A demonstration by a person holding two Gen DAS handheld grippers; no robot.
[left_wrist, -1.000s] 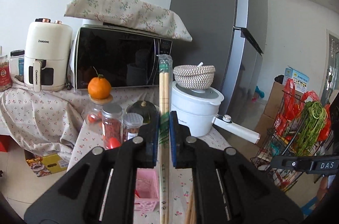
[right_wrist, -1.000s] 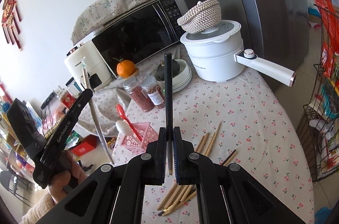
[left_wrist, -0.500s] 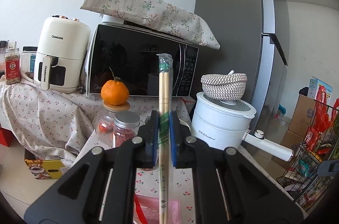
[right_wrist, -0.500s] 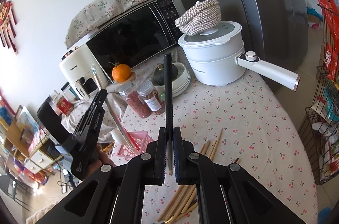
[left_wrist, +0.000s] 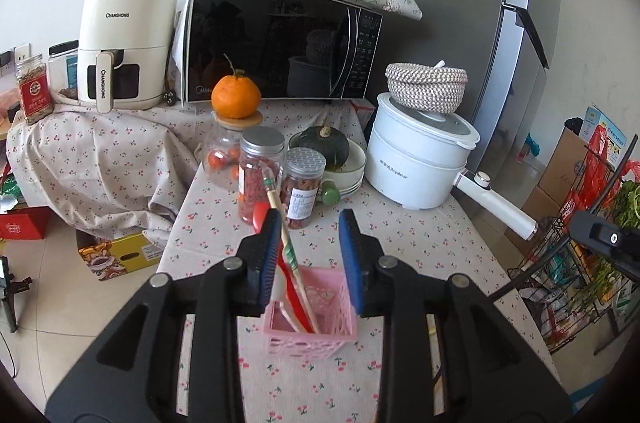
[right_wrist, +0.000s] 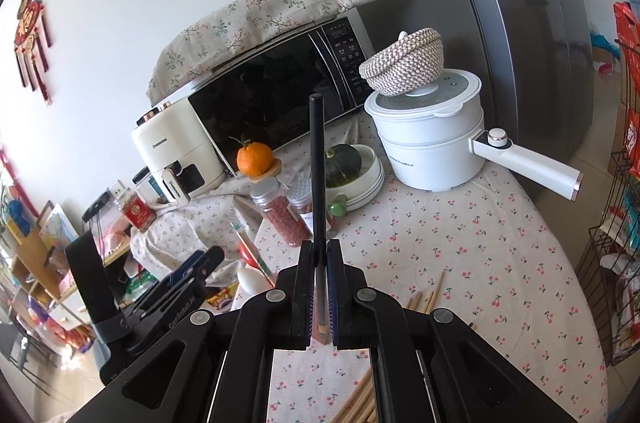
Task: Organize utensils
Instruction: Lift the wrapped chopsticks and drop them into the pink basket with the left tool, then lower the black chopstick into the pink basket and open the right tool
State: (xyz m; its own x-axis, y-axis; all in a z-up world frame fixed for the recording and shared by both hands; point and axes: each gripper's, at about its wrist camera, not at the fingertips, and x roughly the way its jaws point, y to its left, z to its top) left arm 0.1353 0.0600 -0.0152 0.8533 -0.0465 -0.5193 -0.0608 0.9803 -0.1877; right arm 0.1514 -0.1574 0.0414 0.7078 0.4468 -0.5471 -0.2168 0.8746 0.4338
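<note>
My left gripper point(left_wrist: 310, 247) hovers just above a pink basket point(left_wrist: 312, 339), and its jaws are opening. A wrapped pair of wooden chopsticks point(left_wrist: 280, 219) stands in the basket between the jaws, leaning by the left pad; the right pad is well clear of it. A red spoon point(left_wrist: 294, 287) and a white spoon also stand in the basket. My right gripper point(right_wrist: 320, 263) is shut on a black chopstick point(right_wrist: 316, 175) that points up and away. Loose wooden chopsticks point(right_wrist: 424, 299) lie on the cherry-print tablecloth point(right_wrist: 460, 263) under it. The left gripper point(right_wrist: 200, 263) shows at lower left of the right wrist view.
Behind the basket stand two spice jars point(left_wrist: 260, 175), a jar topped with an orange point(left_wrist: 236, 99), a bowl with a green squash point(left_wrist: 326, 147) and a white electric pot point(left_wrist: 420, 155) with a long handle. A microwave point(left_wrist: 280, 39) and air fryer point(left_wrist: 124, 39) line the back.
The left gripper tipped down over the pink basket and its jaws parted; the wrapped chopsticks slid from the grip into the basket. The right gripper kept its hold on the black chopstick.
</note>
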